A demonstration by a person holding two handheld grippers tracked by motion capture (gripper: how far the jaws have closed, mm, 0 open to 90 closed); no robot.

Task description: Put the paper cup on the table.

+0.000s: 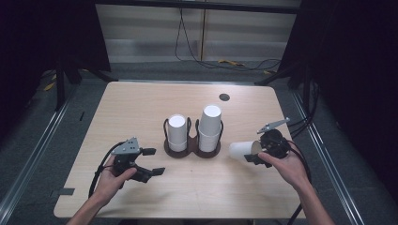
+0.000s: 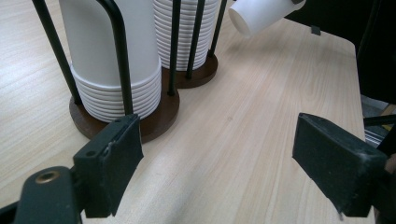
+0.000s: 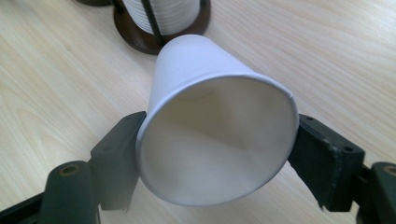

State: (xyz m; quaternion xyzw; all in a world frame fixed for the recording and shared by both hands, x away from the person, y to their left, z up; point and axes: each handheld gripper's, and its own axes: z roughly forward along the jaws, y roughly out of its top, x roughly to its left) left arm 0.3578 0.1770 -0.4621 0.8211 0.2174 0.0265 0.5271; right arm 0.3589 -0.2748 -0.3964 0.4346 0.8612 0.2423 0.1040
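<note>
Nearest the lens in the right gripper view, a white paper cup (image 3: 215, 126) lies on its side between the right tongs (image 1: 256, 152), its open mouth toward the camera and its rim pinched from both sides by the black pads. In the high view that cup (image 1: 244, 150) hangs just above the desk (image 1: 141, 101), close beside the right end of the dark wooden cup holder (image 1: 192, 149), its base pointing toward the holder. Two stacks of upside-down cups stand in the holder, a shorter one on the left (image 1: 177, 132) and a taller one on the right (image 1: 210, 127), each ringed by black wire posts. The left tongs (image 1: 150, 163) rest low over the desk, well apart from the holder, jaws spread wide with nothing between them.

The step in hand looks like handling this single cup by its rim. To do it well, the squeeze should stay light, since the thin rim already looks slightly pressed out of round. The empty left tongs could steady the holder's base if the cup goes back onto a stack.
</note>
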